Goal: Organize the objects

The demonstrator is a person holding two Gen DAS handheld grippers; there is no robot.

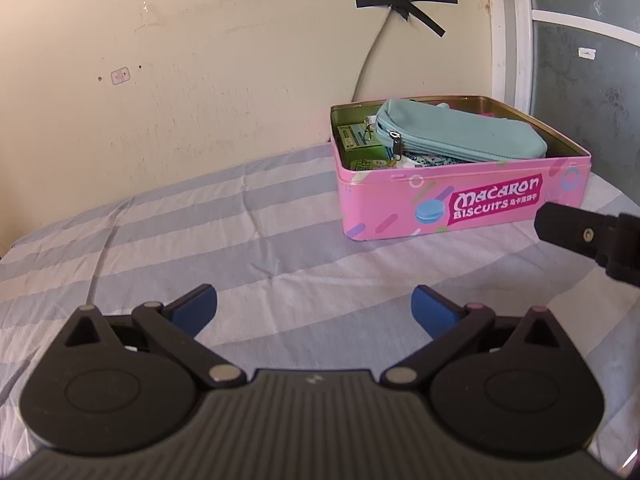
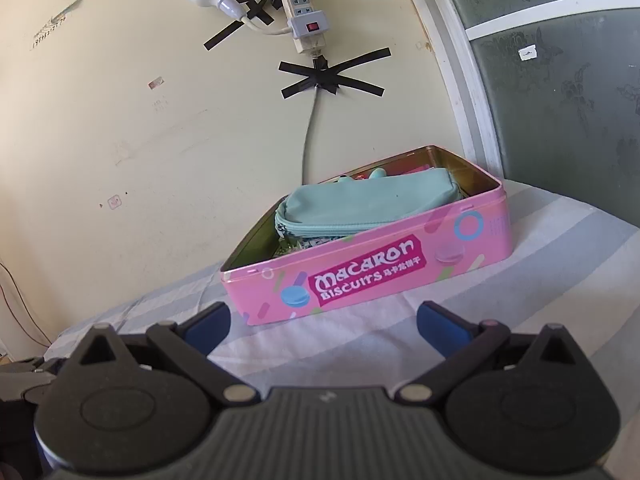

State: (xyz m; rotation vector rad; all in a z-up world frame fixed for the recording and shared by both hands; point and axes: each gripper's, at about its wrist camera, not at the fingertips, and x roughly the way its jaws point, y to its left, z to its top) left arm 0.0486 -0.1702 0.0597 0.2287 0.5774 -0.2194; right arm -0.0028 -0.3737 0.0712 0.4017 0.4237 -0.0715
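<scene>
A pink "Macaron Biscuits" tin (image 1: pixel 460 204) stands open on the striped bed sheet, far right in the left wrist view and centre in the right wrist view (image 2: pixel 368 272). A teal zip pouch (image 1: pixel 460 136) lies on top of green packets (image 1: pixel 356 144) inside it; the pouch also shows in the right wrist view (image 2: pixel 360 208). My left gripper (image 1: pixel 314 308) is open and empty, well short and left of the tin. My right gripper (image 2: pixel 324 322) is open and empty, just in front of the tin's long side.
The striped sheet (image 1: pixel 200 240) covers the bed up to a cream wall. A power strip (image 2: pixel 304 12) and cable are taped to the wall above the tin. A frosted window (image 2: pixel 560 100) stands at the right. The right gripper's side (image 1: pixel 592 236) shows at the left view's right edge.
</scene>
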